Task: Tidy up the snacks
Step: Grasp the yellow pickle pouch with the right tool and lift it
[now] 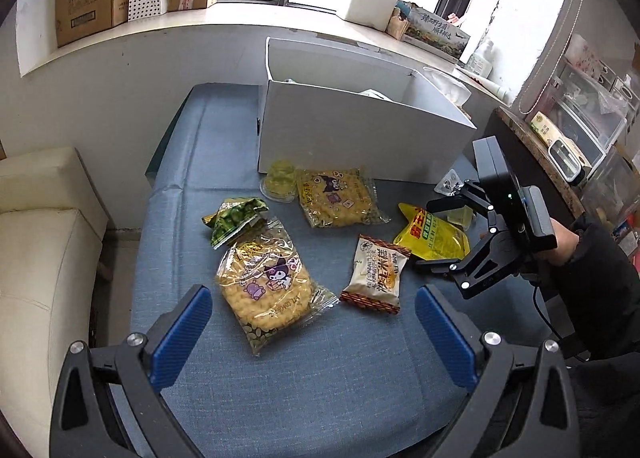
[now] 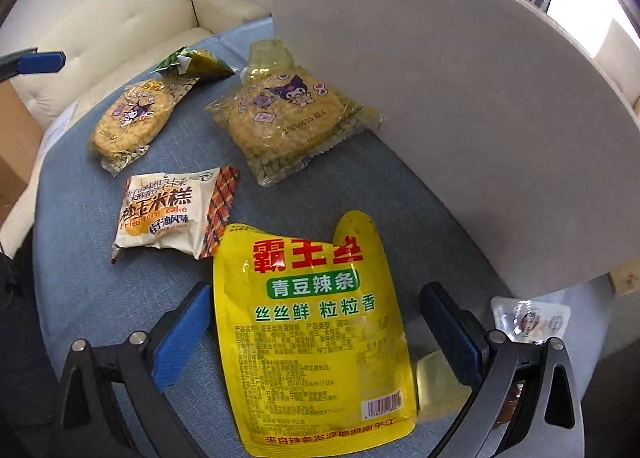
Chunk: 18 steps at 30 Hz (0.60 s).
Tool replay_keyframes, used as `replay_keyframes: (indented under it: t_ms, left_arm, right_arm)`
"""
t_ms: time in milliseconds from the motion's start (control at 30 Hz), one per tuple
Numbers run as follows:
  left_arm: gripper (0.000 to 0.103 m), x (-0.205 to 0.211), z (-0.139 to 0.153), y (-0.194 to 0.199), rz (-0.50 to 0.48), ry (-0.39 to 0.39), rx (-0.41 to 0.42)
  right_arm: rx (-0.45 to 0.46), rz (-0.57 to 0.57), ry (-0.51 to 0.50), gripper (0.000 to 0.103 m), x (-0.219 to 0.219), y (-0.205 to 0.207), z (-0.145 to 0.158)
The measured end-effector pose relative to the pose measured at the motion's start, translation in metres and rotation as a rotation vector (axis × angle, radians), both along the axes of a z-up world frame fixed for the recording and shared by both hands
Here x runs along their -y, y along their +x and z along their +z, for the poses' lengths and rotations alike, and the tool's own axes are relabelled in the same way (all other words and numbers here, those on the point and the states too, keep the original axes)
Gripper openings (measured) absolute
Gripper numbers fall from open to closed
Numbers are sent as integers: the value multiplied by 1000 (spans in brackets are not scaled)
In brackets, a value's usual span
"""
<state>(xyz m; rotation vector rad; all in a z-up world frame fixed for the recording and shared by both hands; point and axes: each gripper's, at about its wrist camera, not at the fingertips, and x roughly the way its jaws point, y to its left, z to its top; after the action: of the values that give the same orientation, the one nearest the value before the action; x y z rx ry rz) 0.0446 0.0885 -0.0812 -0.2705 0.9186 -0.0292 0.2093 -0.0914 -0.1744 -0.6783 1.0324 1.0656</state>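
I am lining the right gripper (image 2: pixel 316 334), jaws spread, around the yellow pouch (image 2: pixel 316 338) lying flat on the blue cloth (image 2: pixel 100 278) near the white box (image 1: pixel 360 130), left gripper (image 1: pixel 314 330) hovering spread and empty; next I judge closing squarely, then lifting boxward.

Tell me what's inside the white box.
Over the white box's front wall only two pale bits peek out: something dark-and-white near the left and a whitish item near the right. The wall hides everything lower; the right wrist view shows only its outside.
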Motion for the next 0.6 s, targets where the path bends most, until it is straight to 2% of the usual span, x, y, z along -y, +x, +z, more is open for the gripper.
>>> replay_keyframes:
  t_ms: [67,133,200,367,533,600]
  left_arm:
    - [103,0,-2,1,0,-3,-4]
    - [103,-1,-3,2,2,-3,-6]
    - [103,-3,-6,4,5,-6,-14]
    - [103,-8,-14,10,20,-15,-38]
    - [103,-12,-21,19,39,-11,-59]
    - [103,-14,-23,24,46,-10,-70]
  right_arm:
    - [-1,0,13,103,1,4,0]
    - [0,6,5,98,2,3,1]
    - [11,5,13,74,5,-2,7]
    - [9,-48,16,56,13,-11,11]
    - [22,-106,45,54,24,-16,26]
    - [28,-161,88,54,31,-19,37]
